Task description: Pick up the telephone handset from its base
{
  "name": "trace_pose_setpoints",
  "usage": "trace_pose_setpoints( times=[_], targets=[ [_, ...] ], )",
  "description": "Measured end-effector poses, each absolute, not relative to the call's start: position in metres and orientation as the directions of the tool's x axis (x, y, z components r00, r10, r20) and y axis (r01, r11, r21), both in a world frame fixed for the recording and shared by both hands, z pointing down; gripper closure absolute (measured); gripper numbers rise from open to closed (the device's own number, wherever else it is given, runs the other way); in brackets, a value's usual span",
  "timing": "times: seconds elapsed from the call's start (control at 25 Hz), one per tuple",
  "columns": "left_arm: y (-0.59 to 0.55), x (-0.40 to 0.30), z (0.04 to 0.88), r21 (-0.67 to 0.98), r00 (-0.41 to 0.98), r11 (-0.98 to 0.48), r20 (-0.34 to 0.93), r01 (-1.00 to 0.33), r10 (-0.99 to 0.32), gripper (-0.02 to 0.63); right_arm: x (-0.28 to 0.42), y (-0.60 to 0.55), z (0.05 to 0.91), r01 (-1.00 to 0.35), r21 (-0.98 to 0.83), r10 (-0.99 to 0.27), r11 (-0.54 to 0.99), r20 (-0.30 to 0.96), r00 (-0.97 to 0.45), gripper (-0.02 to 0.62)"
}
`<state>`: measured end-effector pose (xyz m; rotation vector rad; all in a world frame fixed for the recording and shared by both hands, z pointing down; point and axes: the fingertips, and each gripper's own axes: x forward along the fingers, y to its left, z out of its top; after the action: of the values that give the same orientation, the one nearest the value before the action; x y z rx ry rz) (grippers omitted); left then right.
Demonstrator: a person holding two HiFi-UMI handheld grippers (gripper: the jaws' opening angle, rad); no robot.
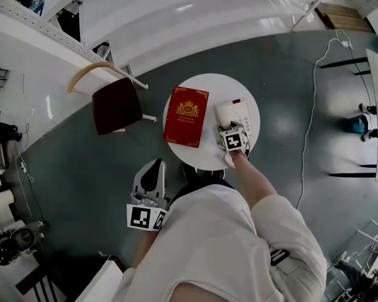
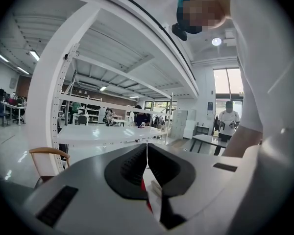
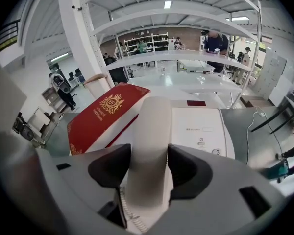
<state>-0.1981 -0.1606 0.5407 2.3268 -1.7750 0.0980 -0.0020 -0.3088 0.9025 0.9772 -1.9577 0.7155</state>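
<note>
The white telephone handset (image 3: 153, 126) lies on its white base (image 3: 201, 129) on a small round table (image 1: 205, 87). My right gripper (image 3: 149, 168) comes down over the handset's near end, and its black pads lie against both sides with no gap showing. A coiled cord shows under the handset's near end. In the head view the right gripper (image 1: 230, 128) covers the handset's (image 1: 226, 113) near end. My left gripper (image 1: 152, 166) hangs off the table, low at the left, and its jaws (image 2: 147, 160) are shut with nothing between them.
A red book with a gold crest (image 1: 186, 115) lies on the table just left of the telephone. A wooden chair with a dark seat (image 1: 116, 104) stands left of the table. White shelving runs behind, and a cable (image 1: 312, 106) trails over the grey floor at the right.
</note>
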Motion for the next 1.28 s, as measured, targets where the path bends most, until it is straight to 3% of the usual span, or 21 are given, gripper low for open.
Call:
trace_pose_setpoints(
  times=[1.28],
  targets=[
    [-0.136, -0.202, 0.538, 0.138, 0.269, -0.247, 0.165, -0.959, -0.949, 0.584, 0.003, -0.304, 0.898, -0.908, -0.122, -0.362, 0.401, 0.889, -0.279, 0.374]
  ],
)
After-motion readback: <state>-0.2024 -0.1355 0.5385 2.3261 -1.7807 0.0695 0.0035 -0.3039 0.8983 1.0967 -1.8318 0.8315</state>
